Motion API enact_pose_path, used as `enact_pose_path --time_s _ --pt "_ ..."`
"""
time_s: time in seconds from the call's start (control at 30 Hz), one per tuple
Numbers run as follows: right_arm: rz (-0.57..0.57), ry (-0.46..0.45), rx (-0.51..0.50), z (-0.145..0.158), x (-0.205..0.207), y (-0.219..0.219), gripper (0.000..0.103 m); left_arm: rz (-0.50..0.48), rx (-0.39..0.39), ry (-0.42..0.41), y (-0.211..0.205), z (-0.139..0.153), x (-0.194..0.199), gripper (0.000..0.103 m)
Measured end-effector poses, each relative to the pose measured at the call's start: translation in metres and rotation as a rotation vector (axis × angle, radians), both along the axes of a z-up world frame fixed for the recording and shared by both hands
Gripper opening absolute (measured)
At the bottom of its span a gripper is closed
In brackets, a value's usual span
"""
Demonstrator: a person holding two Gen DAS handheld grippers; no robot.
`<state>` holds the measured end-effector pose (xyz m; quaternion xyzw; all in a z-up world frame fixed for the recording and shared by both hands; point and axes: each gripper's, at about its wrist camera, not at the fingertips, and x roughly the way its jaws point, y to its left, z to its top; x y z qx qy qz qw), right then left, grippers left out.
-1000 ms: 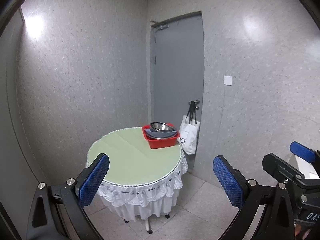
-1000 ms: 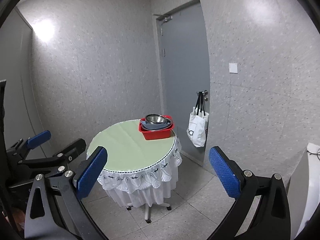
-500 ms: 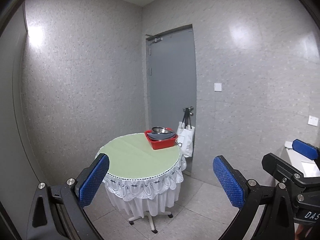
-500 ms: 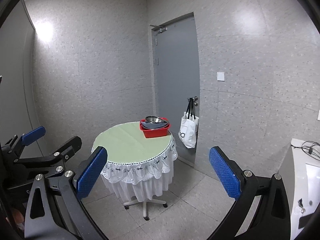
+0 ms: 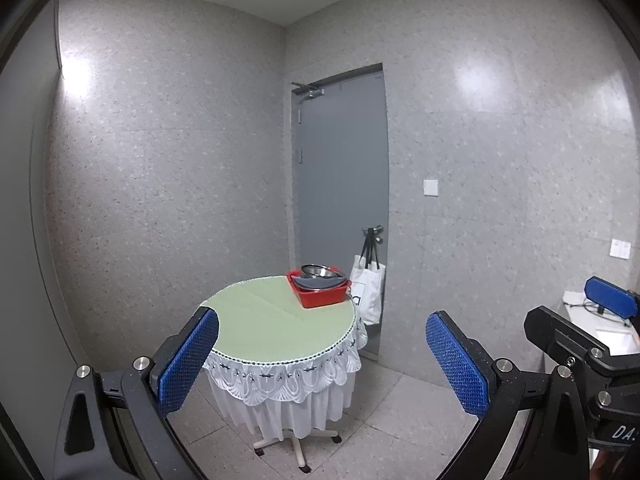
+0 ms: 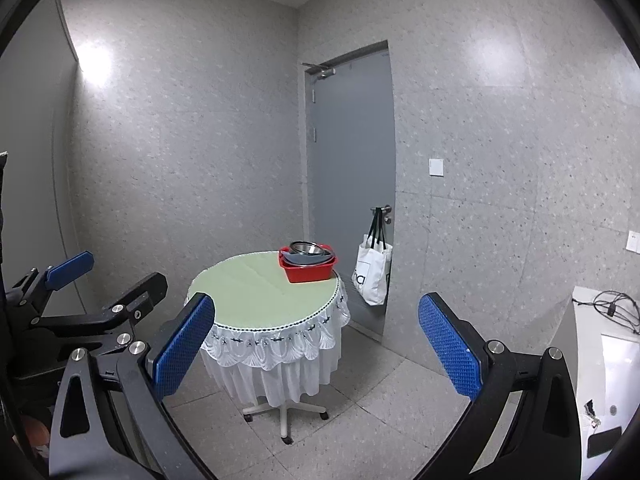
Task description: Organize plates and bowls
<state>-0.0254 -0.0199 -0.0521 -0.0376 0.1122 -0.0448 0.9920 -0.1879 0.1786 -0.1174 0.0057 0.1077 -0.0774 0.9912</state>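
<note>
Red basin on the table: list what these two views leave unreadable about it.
- Red basin: its contents below the metal bowl, both views; the rim and the bowl hide them.
- Count of grey dishes: too small and far, both views.
- White bag: its print, too small; in the left view the table hides part.

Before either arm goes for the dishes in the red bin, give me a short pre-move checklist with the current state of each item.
1. Left tongs open and empty: ok.
2. Right tongs open and empty: ok.
3. Red bin fully on the round table, near its far edge: ok.
4. Metal bowl on top of the stack in the bin: ok.
5. Count of plates under the bowl: cannot tell.
6. Tongs within reach of the bin: not ok, both far back.
</note>
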Motion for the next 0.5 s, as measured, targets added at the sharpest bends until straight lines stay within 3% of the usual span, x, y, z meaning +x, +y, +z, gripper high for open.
enact_pose_path --time_s 0.5 --pt "0.037 0.000 0.002 0.004 0.010 -0.025 0.103 0.003 0.007 -0.006 -0.009 0.002 0.023 0.103"
